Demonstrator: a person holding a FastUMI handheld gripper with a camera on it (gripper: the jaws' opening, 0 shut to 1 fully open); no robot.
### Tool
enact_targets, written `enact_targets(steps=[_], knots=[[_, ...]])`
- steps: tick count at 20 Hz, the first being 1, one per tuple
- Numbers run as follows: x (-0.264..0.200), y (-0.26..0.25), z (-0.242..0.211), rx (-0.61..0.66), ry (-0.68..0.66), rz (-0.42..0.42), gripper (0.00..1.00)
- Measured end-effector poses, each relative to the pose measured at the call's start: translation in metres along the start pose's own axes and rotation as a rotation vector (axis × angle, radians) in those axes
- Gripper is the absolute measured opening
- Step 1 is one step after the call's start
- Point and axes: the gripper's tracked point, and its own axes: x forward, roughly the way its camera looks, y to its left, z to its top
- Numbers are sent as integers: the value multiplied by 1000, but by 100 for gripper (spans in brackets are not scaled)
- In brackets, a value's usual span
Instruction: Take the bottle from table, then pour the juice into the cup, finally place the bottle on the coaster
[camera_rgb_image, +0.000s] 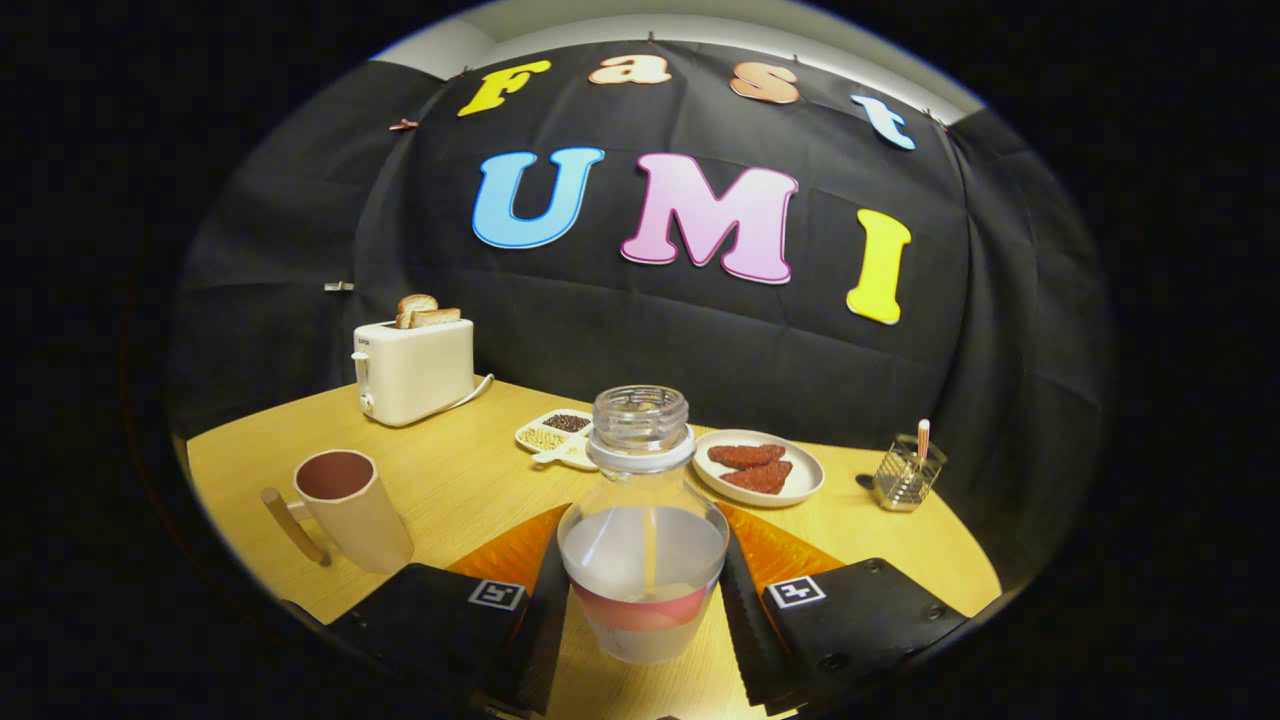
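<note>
- Counter (470, 480): wood top, carries everything.
- Toaster (412, 370): far left, two bread slices sticking up, cord trailing right.
- Cup (352, 510): near left, well apart from bottle; tall, pale, wooden handle on its left side, inside reads dark. Pour target.
- Plate (800, 490): just beyond bottle to the right, two reddish-brown pieces on it.
- Divided dish (555, 435): far side, left of bottle neck, w/ dark and pale grains.
- Wire holder (905, 478): far right, one stick standing in it.
- Bottle (642, 540): upright, between the claw's fingers, near centre. Clear, wide belly, narrow threaded neck, no cap on. Pale liquid fills roughly the lower half.
- Handling, my read: looks rigid and smooth, so prob. slippery; liquid makes it bottom-heavy; open mouth means spills if tilted early. Best hold = the belly at its widest, where fingers sit now.
- Claw (645, 610): fingers spread wide, flanking the belly close on both sides; can't tell if the pads press on it or just sit alongside. Pose level, pointing straight at far wall, low over the counter.
- Coaster: can't pick it out for sure.
</note>
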Motion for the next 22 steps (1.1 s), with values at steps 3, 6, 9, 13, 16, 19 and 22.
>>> enact_targets(steps=[3,6,9,13,16,19,22], knots=[[3,5,26,-91,2,1,72],[6,14,48,-183,8,-11,72],[8,31,63,-258,-1,-6,72],[11,54,64,-409,-1,-12,72],[12,76,56,-528,1,-2,72],[13,92,51,-627,-8,7,72],[14,104,46,-762,-12,5,72]])
